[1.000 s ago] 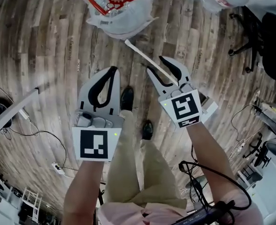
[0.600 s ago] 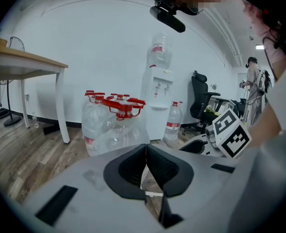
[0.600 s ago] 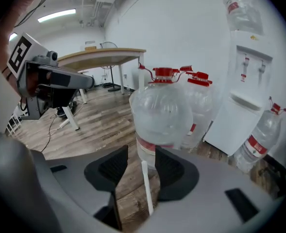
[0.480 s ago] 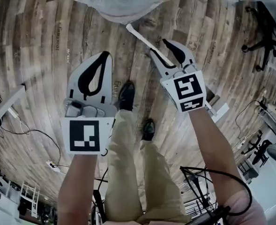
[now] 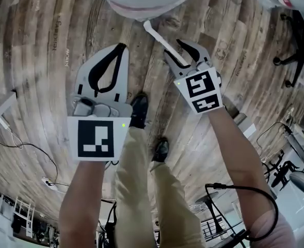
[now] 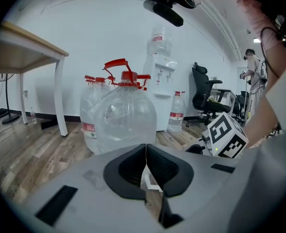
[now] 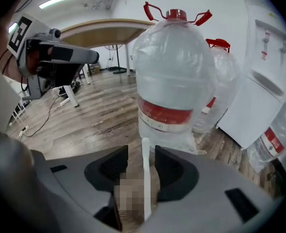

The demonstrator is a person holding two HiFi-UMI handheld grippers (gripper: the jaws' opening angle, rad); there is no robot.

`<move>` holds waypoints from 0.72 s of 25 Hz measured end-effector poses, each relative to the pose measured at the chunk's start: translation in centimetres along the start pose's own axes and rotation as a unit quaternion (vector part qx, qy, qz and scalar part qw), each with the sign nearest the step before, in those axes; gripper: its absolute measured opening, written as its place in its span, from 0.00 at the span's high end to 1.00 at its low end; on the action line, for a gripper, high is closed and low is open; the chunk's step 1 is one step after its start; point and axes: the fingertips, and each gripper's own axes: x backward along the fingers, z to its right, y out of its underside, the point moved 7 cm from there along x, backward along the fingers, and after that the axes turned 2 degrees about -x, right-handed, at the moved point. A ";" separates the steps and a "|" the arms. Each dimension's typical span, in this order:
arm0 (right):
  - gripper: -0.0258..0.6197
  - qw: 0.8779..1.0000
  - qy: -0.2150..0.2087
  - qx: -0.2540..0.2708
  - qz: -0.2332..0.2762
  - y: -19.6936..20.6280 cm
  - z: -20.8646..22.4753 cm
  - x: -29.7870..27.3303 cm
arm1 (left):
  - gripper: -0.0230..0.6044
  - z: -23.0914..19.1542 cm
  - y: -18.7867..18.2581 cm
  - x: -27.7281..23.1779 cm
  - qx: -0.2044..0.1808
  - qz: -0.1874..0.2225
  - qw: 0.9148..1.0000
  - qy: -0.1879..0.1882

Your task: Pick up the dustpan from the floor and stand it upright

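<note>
Above the floor (image 5: 48, 61), the right gripper (image 5: 172, 50) has crept nearer the dustpan handle's (image 5: 156, 34) free end, its fingers apart, straddling it unclamped. The left gripper (image 5: 122, 46) stays empty, fingers together. A grasp seems imminent.

Under you, the floor (image 5: 48, 45) is matt, grainy wood plank. The dustpan handle (image 5: 159, 37) looks like smooth white plastic. Your left gripper (image 5: 122, 46) and right gripper (image 5: 173, 51) have matt grey plastic shells with black rubbery pads (image 7: 109, 166). The water jugs (image 7: 174, 72) are clear, glossy plastic with red plastic caps.
</note>
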 end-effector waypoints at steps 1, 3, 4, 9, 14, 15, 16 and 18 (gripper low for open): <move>0.69 1.000 -0.001 0.002 -0.003 0.2 0.1 -0.7 | 0.94 -0.1 0.4 -0.3 -0.001 -0.001 1.000 -0.001; 0.69 1.000 -0.004 0.006 -0.009 0.6 0.2 -2.0 | 0.94 -0.3 1.1 -0.8 -0.002 0.001 1.000 -0.001; 0.69 1.000 -0.005 0.008 -0.012 0.8 0.2 -2.6 | 0.94 -0.4 1.4 -1.0 -0.003 0.001 1.000 -0.001; 0.69 0.999 -0.010 0.013 -0.035 2.3 0.5 -5.5 | 0.94 -1.2 2.5 -1.8 -0.002 0.001 1.000 -0.005; 0.69 0.998 -0.016 0.014 -0.051 3.8 0.4 -8.0 | 0.94 -1.6 3.6 -2.6 -0.008 0.002 1.000 -0.005; 0.69 0.998 -0.018 0.016 -0.053 4.0 0.4 -8.4 | 0.94 -1.6 3.9 -2.9 -0.011 0.002 1.000 -0.003; 0.69 0.998 -0.019 0.018 -0.055 4.3 0.4 -8.7 | 0.94 -1.5 4.2 -3.1 -0.014 0.002 1.000 -0.001; 0.69 0.998 -0.018 0.021 -0.058 4.7 0.3 -9.4 | 0.94 -1.4 4.8 -3.2 -0.018 0.001 1.000 0.006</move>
